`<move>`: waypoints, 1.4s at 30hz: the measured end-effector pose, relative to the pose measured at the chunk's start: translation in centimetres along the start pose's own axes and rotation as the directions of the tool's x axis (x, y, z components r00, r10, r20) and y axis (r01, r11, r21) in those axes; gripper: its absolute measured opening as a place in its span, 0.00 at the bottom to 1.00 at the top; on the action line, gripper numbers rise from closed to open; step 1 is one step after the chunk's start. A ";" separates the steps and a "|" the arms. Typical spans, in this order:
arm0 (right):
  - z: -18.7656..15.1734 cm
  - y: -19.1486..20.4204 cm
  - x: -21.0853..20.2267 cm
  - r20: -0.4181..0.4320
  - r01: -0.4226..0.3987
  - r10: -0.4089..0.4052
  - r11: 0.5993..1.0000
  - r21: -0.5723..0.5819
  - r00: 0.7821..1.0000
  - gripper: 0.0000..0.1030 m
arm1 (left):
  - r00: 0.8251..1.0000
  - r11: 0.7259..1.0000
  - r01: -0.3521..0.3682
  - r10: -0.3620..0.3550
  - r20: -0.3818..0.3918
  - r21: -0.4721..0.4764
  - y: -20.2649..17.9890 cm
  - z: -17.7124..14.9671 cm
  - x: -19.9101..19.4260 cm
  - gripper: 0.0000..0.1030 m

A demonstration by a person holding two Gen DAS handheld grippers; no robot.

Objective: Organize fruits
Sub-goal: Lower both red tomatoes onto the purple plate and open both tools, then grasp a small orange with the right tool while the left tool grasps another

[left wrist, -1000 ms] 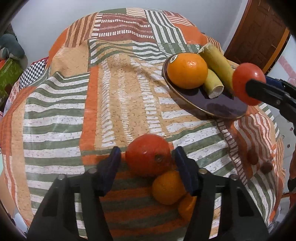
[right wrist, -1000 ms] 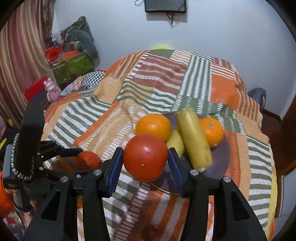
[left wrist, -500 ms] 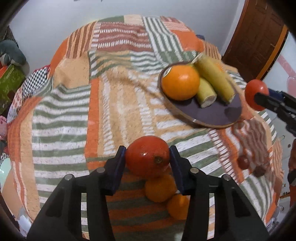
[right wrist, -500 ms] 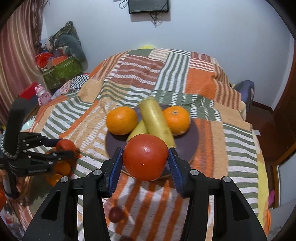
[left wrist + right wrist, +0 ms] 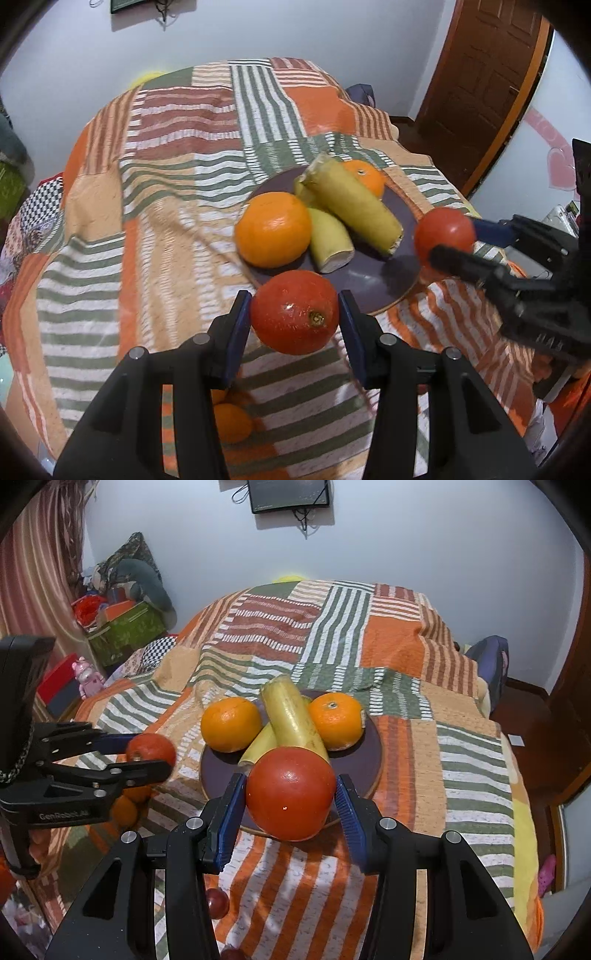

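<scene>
Each hand-held gripper is clamped on a fruit: the left hand-held gripper [image 5: 294,320] holds a red-orange fruit [image 5: 295,312], the right hand-held gripper [image 5: 290,805] a tomato [image 5: 290,793]. Both hang over the near rim of the dark plate [image 5: 364,764], likely for adding them to the oranges [image 5: 231,723] and bananas [image 5: 293,716] gathered there, mid-bed on the striped bedspread [image 5: 476,760].

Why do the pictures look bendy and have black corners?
Both wrist views use fisheye lenses, so the door frame in the left view curves and the corners go dark. The left view is a bit smeary on the bananas; the right view is sharper, with a glint on the tomato.
</scene>
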State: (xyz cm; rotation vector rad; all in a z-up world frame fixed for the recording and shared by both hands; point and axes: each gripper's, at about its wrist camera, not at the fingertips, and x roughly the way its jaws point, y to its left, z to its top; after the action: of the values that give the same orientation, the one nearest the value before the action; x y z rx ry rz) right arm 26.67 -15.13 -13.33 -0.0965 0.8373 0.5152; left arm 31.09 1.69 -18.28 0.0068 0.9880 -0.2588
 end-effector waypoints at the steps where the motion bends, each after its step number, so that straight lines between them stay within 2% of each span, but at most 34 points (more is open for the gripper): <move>1: 0.0 0.1 0.3 -0.003 -0.005 0.005 1.000 -0.001 1.000 0.44 | 1.000 1.000 0.001 -0.001 -0.004 0.002 -0.2 0.1 0.3 0.45; 11: -0.6 0.2 3.4 -0.060 -0.048 0.048 0.999 -0.002 0.997 0.44 | 0.999 1.000 0.003 -0.002 -0.047 0.030 -0.8 0.6 3.4 0.45; 25: -0.9 0.1 4.5 -0.091 -0.060 0.059 0.998 -0.007 0.994 0.46 | 0.998 1.000 0.010 -0.009 -0.059 0.014 -0.5 1.2 5.0 0.46; 32: -0.6 0.5 3.9 -0.086 -0.030 0.028 0.999 -0.023 0.996 0.47 | 0.999 1.000 -0.012 0.012 -0.031 0.013 -0.6 0.8 3.4 0.52; 34: -0.3 0.6 3.4 -0.070 -0.019 0.018 1.000 -0.023 0.997 0.50 | 1.000 1.000 -0.017 0.017 -0.015 0.008 -0.5 0.7 2.5 0.54; 36: -0.1 0.6 2.6 -0.047 -0.013 0.012 1.000 -0.016 0.999 0.60 | 1.000 1.000 -0.023 0.023 0.006 0.005 -0.4 0.5 1.2 0.57; 37: -0.1 0.6 2.3 -0.040 -0.009 0.008 1.000 -0.014 0.999 0.63 | 0.999 1.000 -0.030 0.030 0.020 0.003 -0.2 0.4 0.5 0.59; 42: 0.4 1.2 0.5 -0.008 0.003 -0.003 1.000 -0.013 1.000 0.64 | 0.992 0.997 -0.078 0.078 0.099 -0.002 0.5 -0.2 -3.8 0.62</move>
State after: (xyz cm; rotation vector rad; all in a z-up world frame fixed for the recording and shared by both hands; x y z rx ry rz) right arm 26.65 -13.79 -13.29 -0.1123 0.8418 0.5179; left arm 29.05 3.02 -15.35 0.0342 0.8871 -0.1865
